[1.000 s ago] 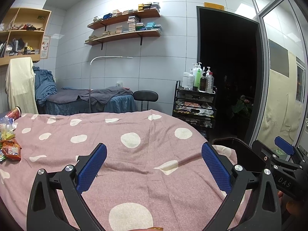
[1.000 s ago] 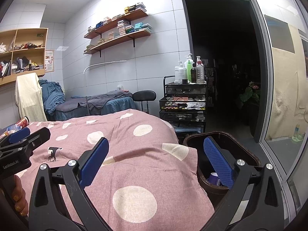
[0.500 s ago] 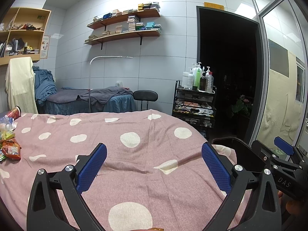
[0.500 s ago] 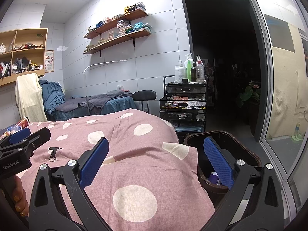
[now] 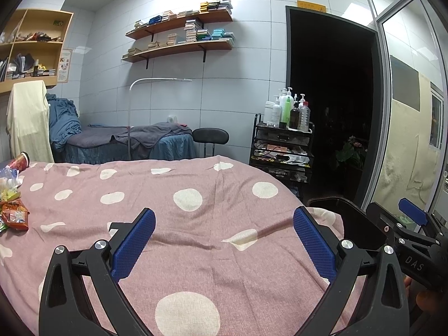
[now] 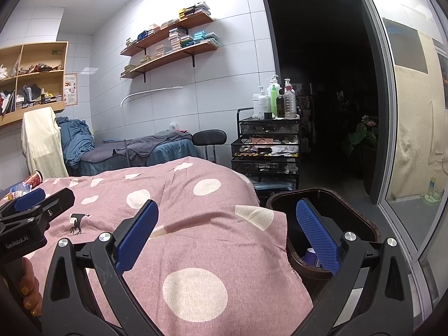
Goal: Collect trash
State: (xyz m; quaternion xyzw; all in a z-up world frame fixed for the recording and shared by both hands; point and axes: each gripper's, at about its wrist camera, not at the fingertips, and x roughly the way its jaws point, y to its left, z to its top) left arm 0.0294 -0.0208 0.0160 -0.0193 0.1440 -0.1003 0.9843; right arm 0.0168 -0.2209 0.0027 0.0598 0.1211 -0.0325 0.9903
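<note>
Blue-padded jaws unmoved, both agape.

Dusty-pink bed cover patterned with cream polka dots; a small dark deer motif printed on it. Dark brown plastic bin. Red-and-orange snack wrapper. Left tool and right tool: black frames, textured blue pads.

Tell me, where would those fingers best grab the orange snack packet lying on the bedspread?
Probably its crinkled upper edge, coming from above with the left gripper. The orange snack packet lies flat on the polka-dot bedspread, so only a raised edge offers purchase.
</note>
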